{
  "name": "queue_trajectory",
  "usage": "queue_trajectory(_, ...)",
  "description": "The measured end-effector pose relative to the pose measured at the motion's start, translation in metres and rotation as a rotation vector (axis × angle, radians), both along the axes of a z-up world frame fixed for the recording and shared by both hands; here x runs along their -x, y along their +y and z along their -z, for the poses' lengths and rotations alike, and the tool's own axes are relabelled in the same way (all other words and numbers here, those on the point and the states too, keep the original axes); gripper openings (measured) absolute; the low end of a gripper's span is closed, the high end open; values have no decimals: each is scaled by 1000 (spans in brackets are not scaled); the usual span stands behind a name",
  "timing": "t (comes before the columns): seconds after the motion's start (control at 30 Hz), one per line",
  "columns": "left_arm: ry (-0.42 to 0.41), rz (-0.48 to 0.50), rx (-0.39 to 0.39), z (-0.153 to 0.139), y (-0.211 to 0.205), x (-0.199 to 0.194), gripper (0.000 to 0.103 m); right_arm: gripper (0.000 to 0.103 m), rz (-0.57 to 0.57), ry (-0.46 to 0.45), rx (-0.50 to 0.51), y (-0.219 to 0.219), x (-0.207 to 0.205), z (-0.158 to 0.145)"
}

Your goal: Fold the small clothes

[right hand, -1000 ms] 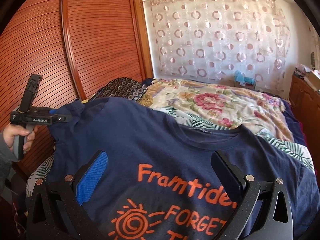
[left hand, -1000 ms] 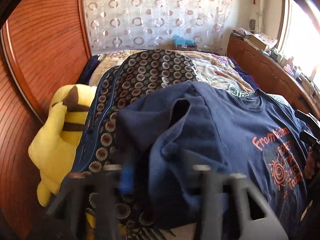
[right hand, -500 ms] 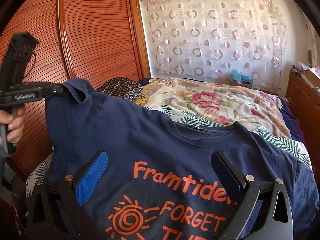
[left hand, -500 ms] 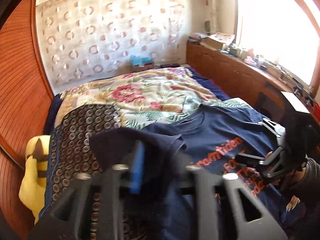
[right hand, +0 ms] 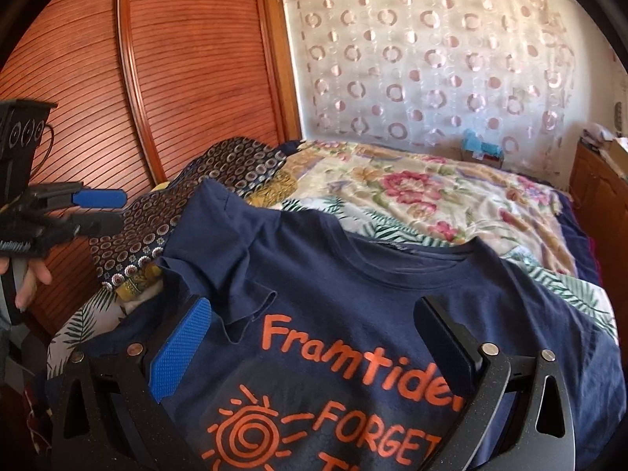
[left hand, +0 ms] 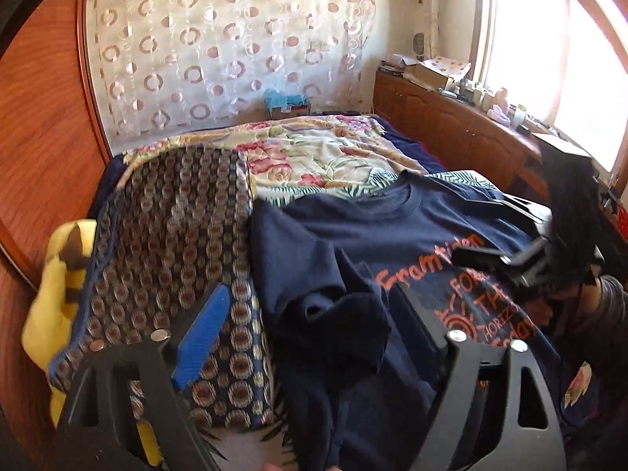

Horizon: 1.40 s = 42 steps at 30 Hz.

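Lying on the bed (right hand: pixel 451 196) beneath both gaping, empty tongs, left tongs (left hand: pixel 310 333) just opened, right tongs (right hand: pixel 314 337): navy T-shirt (right hand: pixel 392 294); its rumpled folded-in sleeve (right hand: pixel 235 271) may crease the fold crooked.

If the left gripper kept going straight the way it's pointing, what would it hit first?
Most likely the bunched sleeve of the navy T-shirt, lying just ahead between the left gripper's open fingers. Depth is hard to judge.

Yellow plush toy (left hand: pixel 51 314) beside patterned blanket (left hand: pixel 168 243) — floral bedspread (right hand: pixel 431 204) beyond.
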<state>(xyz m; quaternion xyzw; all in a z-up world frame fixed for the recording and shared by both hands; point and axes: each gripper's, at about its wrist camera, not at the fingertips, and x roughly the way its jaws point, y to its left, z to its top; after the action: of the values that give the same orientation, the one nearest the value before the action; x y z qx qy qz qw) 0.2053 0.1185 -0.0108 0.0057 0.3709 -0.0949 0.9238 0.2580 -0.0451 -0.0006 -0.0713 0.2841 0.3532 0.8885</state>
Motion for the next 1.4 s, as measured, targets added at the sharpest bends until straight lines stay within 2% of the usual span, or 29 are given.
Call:
queue_trajectory(0.03, 6, -3, 6, 4, 2, 2, 84, 95, -16, 16, 3, 4, -4, 2)
queue_trajectory(0.1, 9, -24, 9, 13, 5, 9, 84, 80, -57, 45, 4, 13, -13, 5)
queue_trajectory(0.2, 15, -52, 25, 20, 11, 17, 85, 72, -110, 75, 4, 27, -28, 4)
queue_trajectory(0.4, -2, -109, 35, 30, 22, 38, 85, 68, -206, 145, 45, 64, -46, 15)
queue_trajectory(0.53, -14, -140, 26, 40, 24, 48, 85, 61, -192, 165, 132, 85, -61, 34)
queue_trajectory(0.57, -20, -149, 22, 44, 24, 50, 85, 57, -188, 180, 145, 88, -65, 39)
queue_trajectory(0.6, -29, -155, 16, 48, 23, 52, 85, 47, -185, 193, 159, 89, -69, 43)
queue_trajectory(0.63, -36, -157, 7, 51, 21, 54, 85, 42, -188, 199, 164, 91, -70, 46)
queue_trajectory(0.73, -39, -158, -27, 63, 15, 59, 85, 14, -208, 208, 170, 90, -71, 47)
queue_trajectory(0.77, -30, -157, -29, 66, 14, 60, 85, 7, -216, 207, 162, 88, -70, 45)
queue_trajectory(0.8, -14, -153, -24, 71, 14, 60, 85, 5, -214, 197, 153, 85, -68, 42)
queue_trajectory(0.93, 11, -138, -29, 79, 9, 61, 85, 4, -151, 114, 101, 62, -63, 12)
queue_trajectory(1.03, 37, -139, -47, 87, 9, 59, 85, 4, -33, 28, 109, 42, -61, -2)
queue_trajectory(1.1, 64, -151, -60, 92, 11, 54, 85, 5, 51, 11, 123, 31, -67, -2)
queue_trajectory(1.13, 76, -155, -63, 95, 12, 53, 85, 8, 76, 21, 132, 28, -71, 1)
queue_trajectory(1.2, 105, -162, -58, 102, 15, 50, 85, 24, 98, 49, 129, 22, -75, 7)
queue_trajectory(1.23, 117, -161, -53, 104, 15, 49, 85, 28, 90, 59, 116, 20, -74, 8)
queue_trajectory(1.3, 128, -154, -43, 106, 15, 49, 85, 45, 65, 69, 91, 16, -68, 12)
queue_trajectory(1.4, 128, -152, -44, 106, 14, 48, 85, 49, 13, 97, 74, 21, -56, 14)
